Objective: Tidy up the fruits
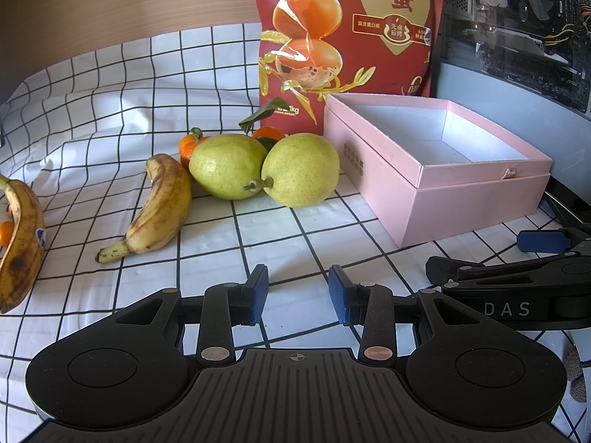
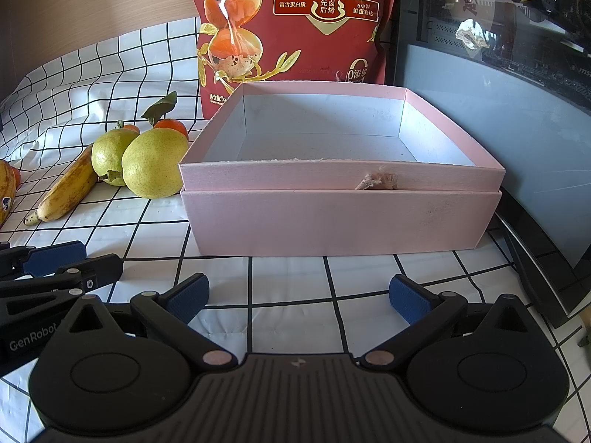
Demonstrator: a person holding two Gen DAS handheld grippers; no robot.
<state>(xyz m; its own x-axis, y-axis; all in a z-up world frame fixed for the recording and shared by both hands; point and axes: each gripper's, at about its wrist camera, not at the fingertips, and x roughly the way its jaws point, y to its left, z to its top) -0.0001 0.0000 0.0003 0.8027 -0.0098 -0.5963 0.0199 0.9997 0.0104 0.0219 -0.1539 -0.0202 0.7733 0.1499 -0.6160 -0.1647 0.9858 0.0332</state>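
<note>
Through the left wrist camera I see my left gripper (image 1: 298, 293) spread and empty, two pears (image 1: 266, 170) touching just left of the pink box (image 1: 461, 199), a banana (image 1: 159, 210) beside them. Through the right camera, my right gripper (image 2: 299, 297) gapes wide, nothing between its fingers, with the box straight ahead, near.

red bag (image 1: 347, 37) reads "1kg"; right hand-held gripper (image 1: 476, 258) "das"; left hand-held gripper (image 2: 92, 262) "genrobot".

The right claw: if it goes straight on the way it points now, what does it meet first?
Most likely the near wall of the pink box, which stands directly ahead of the open right claw. Only bare checked cloth lies between them. Depth is hard to judge, so it may touch the cloth first.
</note>
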